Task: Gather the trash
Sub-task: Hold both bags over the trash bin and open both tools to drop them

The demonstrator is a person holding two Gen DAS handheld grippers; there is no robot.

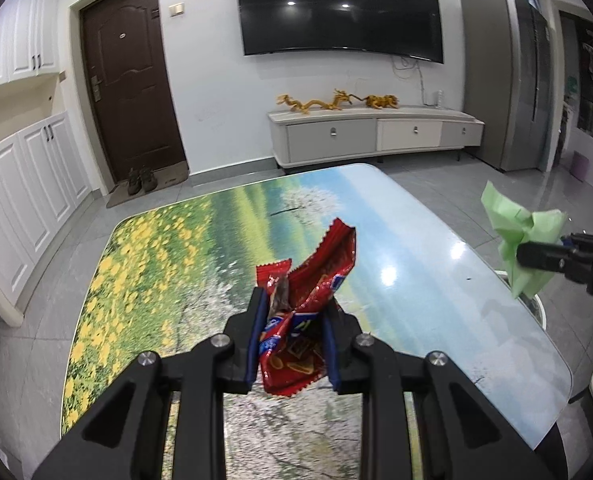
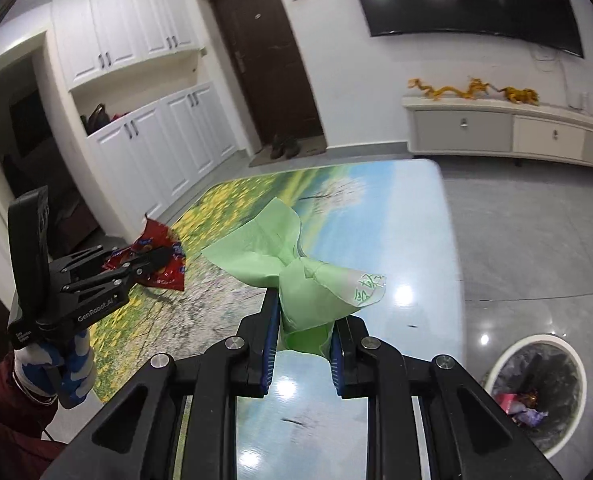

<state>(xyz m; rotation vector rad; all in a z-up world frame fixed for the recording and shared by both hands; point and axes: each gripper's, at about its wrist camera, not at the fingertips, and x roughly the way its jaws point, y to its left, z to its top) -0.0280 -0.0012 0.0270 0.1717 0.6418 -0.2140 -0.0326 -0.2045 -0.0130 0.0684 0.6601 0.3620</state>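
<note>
My left gripper (image 1: 294, 312) is shut on a red snack wrapper (image 1: 316, 276) and holds it above the table (image 1: 436, 240); it also shows in the right wrist view (image 2: 152, 258) with the red wrapper (image 2: 164, 248). My right gripper (image 2: 302, 312) is shut on a crumpled green paper (image 2: 292, 256), held above the table's right side; it shows at the right edge of the left wrist view (image 1: 528, 254) with the green paper (image 1: 520, 232). A white trash bin (image 2: 536, 384) with a dark liner and some trash inside stands on the floor to the right of the table.
The table has a glossy landscape-print top (image 2: 376, 208). A TV cabinet (image 1: 376, 136) with yellow dragon figures stands by the far wall under a wall TV. White cupboards (image 1: 24, 184) line the left wall. Shoes (image 1: 140, 180) lie by the brown door. A grey fridge (image 1: 508, 92) stands at right.
</note>
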